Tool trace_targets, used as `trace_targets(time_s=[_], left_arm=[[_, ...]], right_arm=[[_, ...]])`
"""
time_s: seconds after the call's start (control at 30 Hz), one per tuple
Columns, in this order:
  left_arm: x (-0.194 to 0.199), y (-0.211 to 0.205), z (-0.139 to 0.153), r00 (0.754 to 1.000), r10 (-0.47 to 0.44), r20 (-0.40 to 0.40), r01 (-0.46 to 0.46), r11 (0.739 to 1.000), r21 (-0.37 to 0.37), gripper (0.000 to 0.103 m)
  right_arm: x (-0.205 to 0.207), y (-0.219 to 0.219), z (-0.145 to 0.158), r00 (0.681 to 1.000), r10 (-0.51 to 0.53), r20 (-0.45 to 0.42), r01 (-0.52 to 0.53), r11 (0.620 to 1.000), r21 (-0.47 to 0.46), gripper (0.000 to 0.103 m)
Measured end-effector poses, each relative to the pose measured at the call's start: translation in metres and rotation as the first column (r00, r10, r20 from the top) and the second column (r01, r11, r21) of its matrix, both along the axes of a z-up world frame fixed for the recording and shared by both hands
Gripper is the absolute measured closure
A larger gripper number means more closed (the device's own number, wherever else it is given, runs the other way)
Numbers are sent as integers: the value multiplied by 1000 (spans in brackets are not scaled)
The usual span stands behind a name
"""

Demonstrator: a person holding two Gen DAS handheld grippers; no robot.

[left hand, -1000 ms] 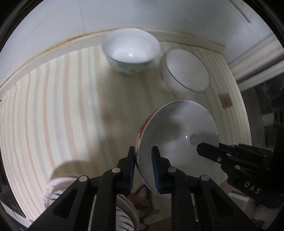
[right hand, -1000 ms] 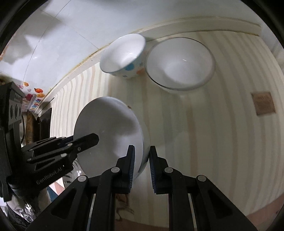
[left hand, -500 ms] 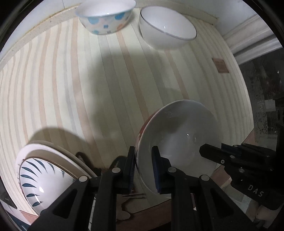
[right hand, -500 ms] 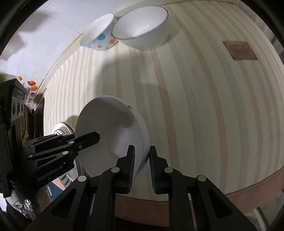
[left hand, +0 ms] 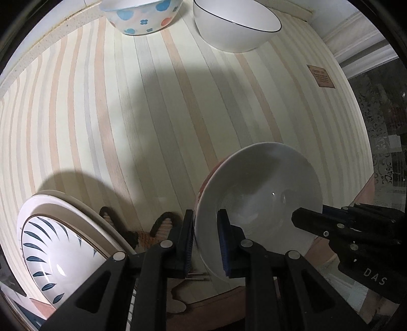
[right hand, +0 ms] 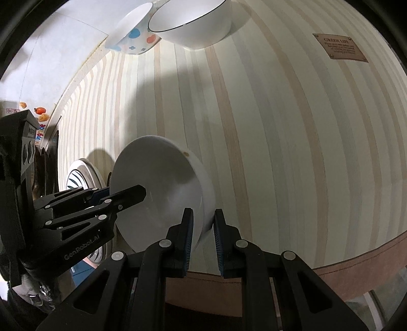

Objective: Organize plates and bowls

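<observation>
Both grippers hold one white bowl [left hand: 264,193] with a red pattern outside, raised above the near edge of the striped table. My left gripper [left hand: 205,242] is shut on its left rim. My right gripper [right hand: 202,238] is shut on the opposite rim, and the bowl also shows in the right wrist view [right hand: 162,188]. A dotted bowl [left hand: 142,15] and a plain white bowl with a dark rim [left hand: 234,28] stand side by side at the far edge. A stack of plates [left hand: 61,234] with blue leaf marks lies at the near left.
The striped tablecloth [left hand: 152,114] covers the table. A small brown label [right hand: 339,47] is fixed on it at the far right. A dark handled object [left hand: 142,229] lies by the plates. A white wall runs behind the bowls.
Both grippers have pulled back toward the near table edge with the bowl between them. The two far bowls now look farther away and the plate stack has come into view.
</observation>
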State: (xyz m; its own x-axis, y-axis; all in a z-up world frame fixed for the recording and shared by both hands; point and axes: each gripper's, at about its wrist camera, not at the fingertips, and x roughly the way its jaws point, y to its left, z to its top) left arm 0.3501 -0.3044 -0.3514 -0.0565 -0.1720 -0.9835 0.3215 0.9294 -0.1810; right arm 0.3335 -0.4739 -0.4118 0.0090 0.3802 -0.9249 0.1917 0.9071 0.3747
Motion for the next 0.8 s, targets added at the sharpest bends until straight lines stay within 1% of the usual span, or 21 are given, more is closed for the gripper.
trace_targets(time_s=[0.2,0.27,0.33,0.37,0.43,0.5,0.57,0.6,0.63,0.67,0.73,0.8], left_arm=[[-2,-2,2,1000,-4,-1,4,1000,9,87],[0,0,7,1000,7,-8,-7,1000,7,87],[0,4,20,1000,16,14,-16,1000,5,87],[2,7,32,999,24,38,-24,1000,3,87],[7,12,50,997,42,66,-41,999,-17,86],[24,13,72,993,67,92,-63,997,-44,85],[42,11,82,990,90,109,-82,994,-73,81],[59,8,86,986,114,121,-103,991,-90,80],[72,6,87,982,136,128,-123,987,-100,80],[83,4,87,980,149,129,-135,985,-109,80],[111,-1,80,978,179,109,-164,977,-137,80],[135,-11,72,977,195,91,-180,971,-154,80]], right_arm=[[6,7,-2,1000,8,-9,-8,1000,-1,84],[6,3,-2,1000,8,-17,-8,1000,8,83],[8,3,-2,1000,7,-25,-7,1000,19,83],[8,1,0,1000,4,-26,-3,1000,25,83],[9,-7,12,1000,-10,-5,10,999,41,83],[12,-19,28,999,-41,25,40,998,55,83],[22,-34,45,995,-80,64,75,994,79,82],[28,-41,52,992,-97,82,89,992,87,81],[35,-47,58,989,-109,102,100,991,93,75],[50,-56,66,983,-122,136,110,989,97,68],[72,-67,71,975,-134,177,121,989,84,60],[102,-78,70,967,-147,206,135,988,70,60]])
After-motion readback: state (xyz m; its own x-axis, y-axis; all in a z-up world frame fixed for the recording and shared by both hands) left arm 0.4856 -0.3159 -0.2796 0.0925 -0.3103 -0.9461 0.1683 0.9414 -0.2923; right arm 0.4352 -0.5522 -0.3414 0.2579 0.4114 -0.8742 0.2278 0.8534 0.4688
